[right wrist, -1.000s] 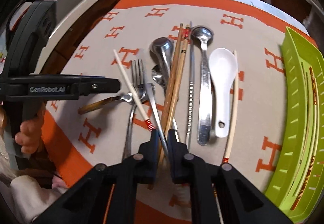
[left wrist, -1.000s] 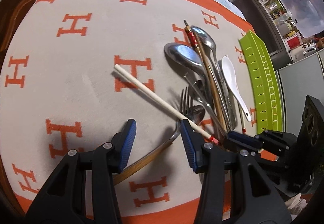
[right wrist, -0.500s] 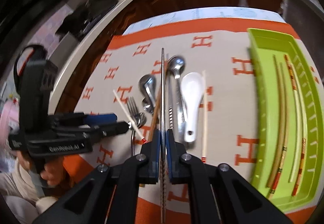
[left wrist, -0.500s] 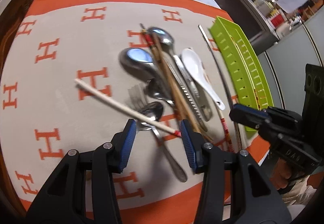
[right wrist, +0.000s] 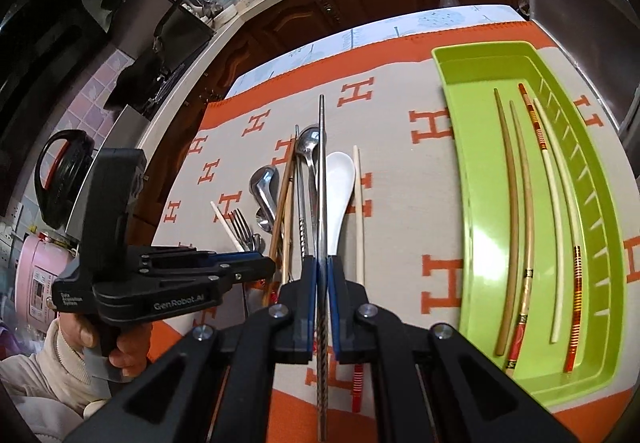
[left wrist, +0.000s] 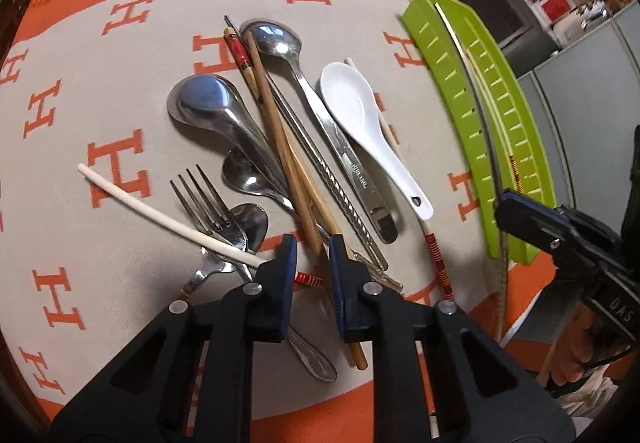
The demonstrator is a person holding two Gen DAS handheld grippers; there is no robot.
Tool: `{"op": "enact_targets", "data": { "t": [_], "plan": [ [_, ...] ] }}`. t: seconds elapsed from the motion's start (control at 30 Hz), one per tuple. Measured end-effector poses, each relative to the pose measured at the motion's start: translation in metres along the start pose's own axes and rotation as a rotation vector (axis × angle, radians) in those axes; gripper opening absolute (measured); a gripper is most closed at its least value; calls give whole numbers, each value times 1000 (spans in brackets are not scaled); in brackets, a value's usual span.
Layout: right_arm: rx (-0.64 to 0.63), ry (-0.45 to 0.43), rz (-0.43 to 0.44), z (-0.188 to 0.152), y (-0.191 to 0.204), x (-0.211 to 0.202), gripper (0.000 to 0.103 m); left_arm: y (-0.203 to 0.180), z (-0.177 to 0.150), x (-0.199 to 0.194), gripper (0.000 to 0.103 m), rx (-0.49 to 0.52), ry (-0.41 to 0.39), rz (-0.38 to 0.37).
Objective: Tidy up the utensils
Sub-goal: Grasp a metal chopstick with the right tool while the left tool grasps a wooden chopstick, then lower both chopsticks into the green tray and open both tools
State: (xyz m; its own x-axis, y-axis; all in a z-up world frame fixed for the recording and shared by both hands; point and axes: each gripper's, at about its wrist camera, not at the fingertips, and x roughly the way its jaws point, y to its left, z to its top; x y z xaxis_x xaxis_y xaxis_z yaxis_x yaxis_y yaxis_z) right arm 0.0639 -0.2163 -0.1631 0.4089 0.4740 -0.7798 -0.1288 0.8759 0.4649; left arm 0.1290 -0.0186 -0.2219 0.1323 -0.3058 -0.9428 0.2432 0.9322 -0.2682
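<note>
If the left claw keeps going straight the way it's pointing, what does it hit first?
Most likely the brown wooden chopsticks, which run up through the gap of the left claw. Depth is unclear, so its height above them is uncertain.

A pile of utensils [left wrist: 288, 163] lies on the cloth [left wrist: 100, 83], with the tray [right wrist: 472, 171] well apart to its right. Four chopsticks [right wrist: 532, 219] lie side by side in the tray. A fork [left wrist: 208, 203] sits at the pile's left edge, a ceramic spoon [left wrist: 360, 115] toward its right.
</note>
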Motion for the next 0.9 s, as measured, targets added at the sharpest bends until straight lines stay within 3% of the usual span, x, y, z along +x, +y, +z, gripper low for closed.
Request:
{"op": "enact_targets", "data": {
  "t": [0.3,0.37,0.6,0.77,0.9],
  "plan": [
    [41,-39,24,-1,-16,-14,5,-5,9,14,14,-10,49,57],
    [55,-50,28,-1,-19,-19,5,-4,10,15,5,-27,47,71],
    [99,-96,22,2,-35,-42,5,2,3,-14,4,-91,-32,65],
    [123,-139,-100,13,-58,-66,5,-16,-3,-55,4,-58,-103,19],
    [72,-136,-232,27,-70,-73,5,-42,-5,-80,4,-6,-146,-1]
  ]
}}
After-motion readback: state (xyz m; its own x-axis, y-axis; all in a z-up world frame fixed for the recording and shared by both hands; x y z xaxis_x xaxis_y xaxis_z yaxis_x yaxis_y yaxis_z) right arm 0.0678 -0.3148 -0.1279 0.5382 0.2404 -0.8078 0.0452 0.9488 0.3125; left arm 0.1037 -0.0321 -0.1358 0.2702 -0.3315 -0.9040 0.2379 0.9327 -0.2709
